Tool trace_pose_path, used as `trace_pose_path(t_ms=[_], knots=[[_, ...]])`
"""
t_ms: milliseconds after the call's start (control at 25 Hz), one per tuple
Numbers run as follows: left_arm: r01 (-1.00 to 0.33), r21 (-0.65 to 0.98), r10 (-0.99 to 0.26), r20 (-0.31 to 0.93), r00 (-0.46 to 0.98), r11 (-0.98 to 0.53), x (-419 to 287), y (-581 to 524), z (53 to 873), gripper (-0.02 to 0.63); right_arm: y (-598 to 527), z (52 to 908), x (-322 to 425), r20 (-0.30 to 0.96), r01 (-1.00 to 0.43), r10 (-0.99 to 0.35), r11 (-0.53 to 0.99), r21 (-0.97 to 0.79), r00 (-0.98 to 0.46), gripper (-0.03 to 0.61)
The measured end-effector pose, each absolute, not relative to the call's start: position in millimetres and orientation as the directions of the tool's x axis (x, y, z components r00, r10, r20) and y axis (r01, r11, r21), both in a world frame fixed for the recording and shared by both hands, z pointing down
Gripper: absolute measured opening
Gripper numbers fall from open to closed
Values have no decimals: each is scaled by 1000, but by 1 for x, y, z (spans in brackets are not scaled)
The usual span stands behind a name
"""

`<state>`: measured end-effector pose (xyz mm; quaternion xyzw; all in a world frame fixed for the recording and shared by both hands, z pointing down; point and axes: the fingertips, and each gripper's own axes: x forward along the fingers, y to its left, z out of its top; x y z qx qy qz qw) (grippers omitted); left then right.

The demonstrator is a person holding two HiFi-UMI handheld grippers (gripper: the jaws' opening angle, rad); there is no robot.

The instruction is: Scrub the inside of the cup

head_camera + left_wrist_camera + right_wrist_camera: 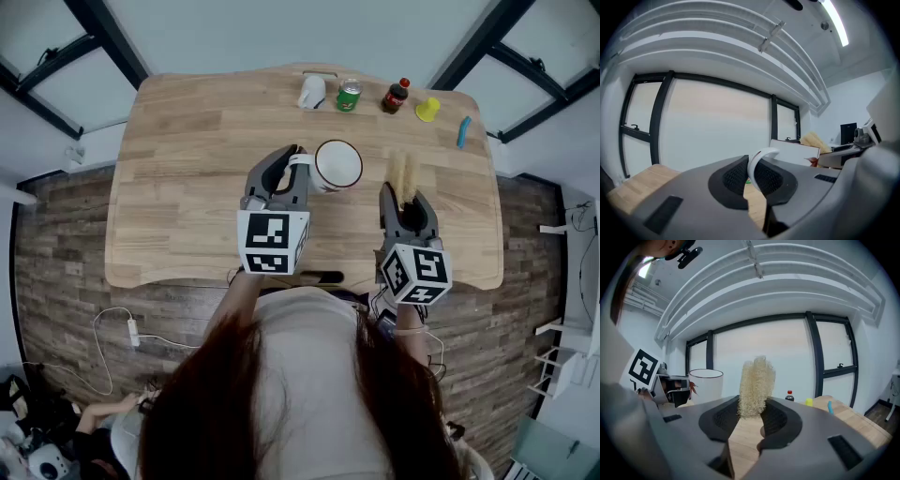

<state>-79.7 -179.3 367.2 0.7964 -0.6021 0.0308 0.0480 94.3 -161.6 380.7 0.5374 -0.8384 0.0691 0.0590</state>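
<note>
The left gripper point(292, 167) has its fingers point(733, 180) clamped on the white loop of the cup's handle point(758, 160), which stands up between the 2 ribbed pads. From the head view the cup point(337, 165) sits just to the right of those fingers, its dark-rimmed mouth facing up, over the middle of the tabletop point(187, 187). The handle is mostly covered there by the fingers. Whether the cup's base touches the wood cannot be told, since the right gripper view hides its lower part behind that gripper's body.

The right gripper point(403, 204) is beside it, apart from the cup, its fingers point(780, 420) closed on a pale, fibrous scrubber point(755, 385) whose tuft rises above them. The scrubber's lower end is hidden between the pads.

Along the far edge stand 5 small things: a white mug point(311, 92), a green can point(349, 95), a dark bottle point(396, 96), a yellow piece point(427, 110) and a blue piece point(463, 131), the last 2 too small to identify.
</note>
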Motion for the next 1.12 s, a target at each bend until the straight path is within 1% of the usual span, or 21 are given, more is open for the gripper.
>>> trace_pose_path(t_ms=[280,640,880,1120], knots=[[-957,-37,-954,102,282,-287,-77,-176,365,30,-159,380,93,175,-906,-889,421,-51,-423,141],[-933,-209,-955,97,279,-294,-70,-176,367,31,-151,374,88,191,-886,-868,464,-16,-458,141],[-929,-241,-959,98,266,-283,-77,-179,368,29,-146,372,80,205,-867,-849,498,1,-487,141],[-918,-293,-963,92,252,-269,-77,-180,366,31,-138,375,64,237,-817,-797,576,21,-555,141]])
